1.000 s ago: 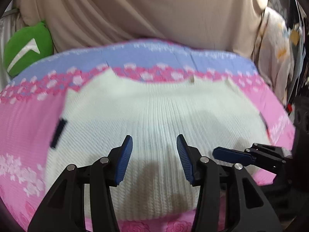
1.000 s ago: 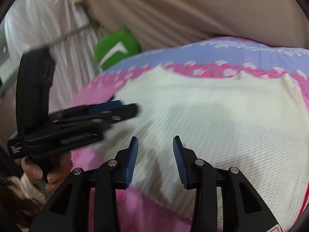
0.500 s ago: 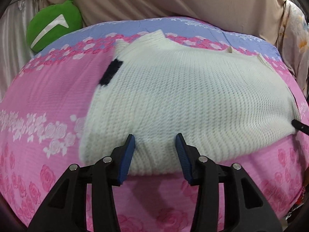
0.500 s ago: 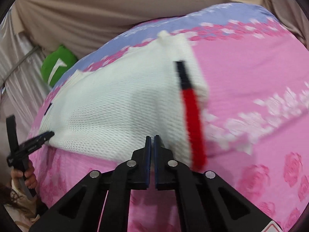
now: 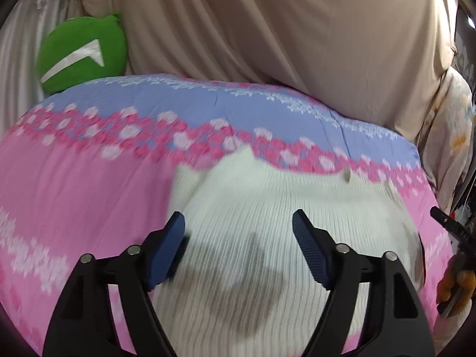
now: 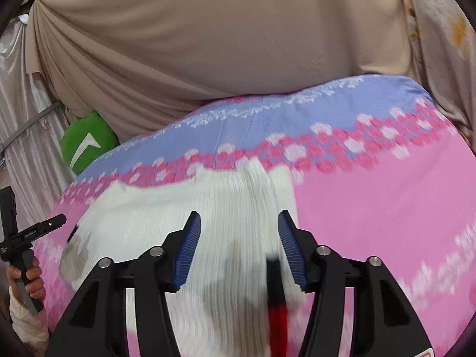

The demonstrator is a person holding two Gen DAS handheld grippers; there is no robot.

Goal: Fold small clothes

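A cream knit garment [image 5: 267,214] lies flat on a pink and blue floral bed cover [image 5: 74,178]. In the left wrist view my left gripper [image 5: 238,232] is open and empty, hovering over the garment's near left part. In the right wrist view the garment [image 6: 184,208] shows a black and red stripe [image 6: 276,306] along its right side. My right gripper [image 6: 238,232] is open and empty above that side, with the stripe between the fingers. The left gripper [image 6: 35,232] shows at the left edge of the right wrist view.
A green cushion [image 5: 80,53] sits at the back left against a beige draped cloth [image 5: 267,29]. A pale floral fabric [image 5: 455,136] hangs at the right. The bed cover [image 6: 386,208] stretches pink to the right of the garment.
My right gripper went from shut to open and now hovers over the striped side. My left gripper opened wider and moved forward over the garment from its near edge.
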